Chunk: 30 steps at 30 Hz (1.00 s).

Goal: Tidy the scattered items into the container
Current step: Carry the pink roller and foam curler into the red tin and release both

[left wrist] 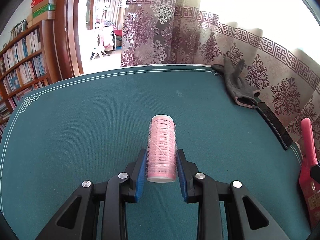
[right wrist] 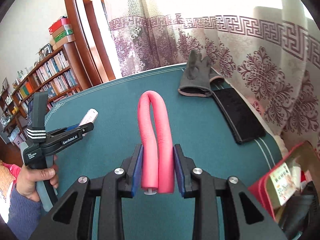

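Observation:
My left gripper (left wrist: 161, 156) is shut on a pink hair roller (left wrist: 162, 146), held lengthwise between the blue pads above the green table mat (left wrist: 80, 130). The same gripper (right wrist: 88, 127) and roller (right wrist: 89, 117) show at the left of the right wrist view. My right gripper (right wrist: 158, 152) is shut on a folded pink foam curler rod (right wrist: 155, 132), both legs pinched between the pads. This rod shows at the right edge of the left wrist view (left wrist: 308, 138). A red container (right wrist: 280, 182) sits at the lower right, holding a packet and other items.
A grey glove (right wrist: 197, 78) and a black flat case (right wrist: 238, 116) lie along the far right table edge, against a patterned curtain (right wrist: 260, 70). They also show in the left wrist view, the glove (left wrist: 238, 84) and the case (left wrist: 274, 124). A bookshelf (left wrist: 22, 64) stands left.

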Each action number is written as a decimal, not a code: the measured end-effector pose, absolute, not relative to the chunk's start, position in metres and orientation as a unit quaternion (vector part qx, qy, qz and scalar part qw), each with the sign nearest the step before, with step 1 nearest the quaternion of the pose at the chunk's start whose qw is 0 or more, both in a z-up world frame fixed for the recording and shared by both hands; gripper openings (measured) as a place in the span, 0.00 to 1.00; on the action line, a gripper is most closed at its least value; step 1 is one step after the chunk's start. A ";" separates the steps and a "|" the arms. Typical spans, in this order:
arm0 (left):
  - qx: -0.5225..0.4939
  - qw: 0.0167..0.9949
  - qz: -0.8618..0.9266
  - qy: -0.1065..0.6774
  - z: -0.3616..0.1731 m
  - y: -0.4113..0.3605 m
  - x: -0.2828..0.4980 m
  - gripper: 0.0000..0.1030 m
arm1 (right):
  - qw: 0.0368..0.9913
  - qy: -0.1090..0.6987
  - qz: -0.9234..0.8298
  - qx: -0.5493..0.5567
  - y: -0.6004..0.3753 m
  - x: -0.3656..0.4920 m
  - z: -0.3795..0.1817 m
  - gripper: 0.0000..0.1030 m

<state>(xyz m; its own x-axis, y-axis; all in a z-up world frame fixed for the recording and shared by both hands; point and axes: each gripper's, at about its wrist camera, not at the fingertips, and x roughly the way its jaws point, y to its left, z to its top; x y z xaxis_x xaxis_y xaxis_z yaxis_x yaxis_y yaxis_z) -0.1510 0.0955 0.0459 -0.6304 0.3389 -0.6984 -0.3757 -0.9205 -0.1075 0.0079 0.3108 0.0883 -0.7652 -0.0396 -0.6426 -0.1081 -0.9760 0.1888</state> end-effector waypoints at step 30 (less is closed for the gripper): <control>-0.342 0.449 0.818 0.115 0.109 0.330 0.037 0.29 | 0.190 0.167 0.915 -0.314 0.493 0.170 0.093 0.32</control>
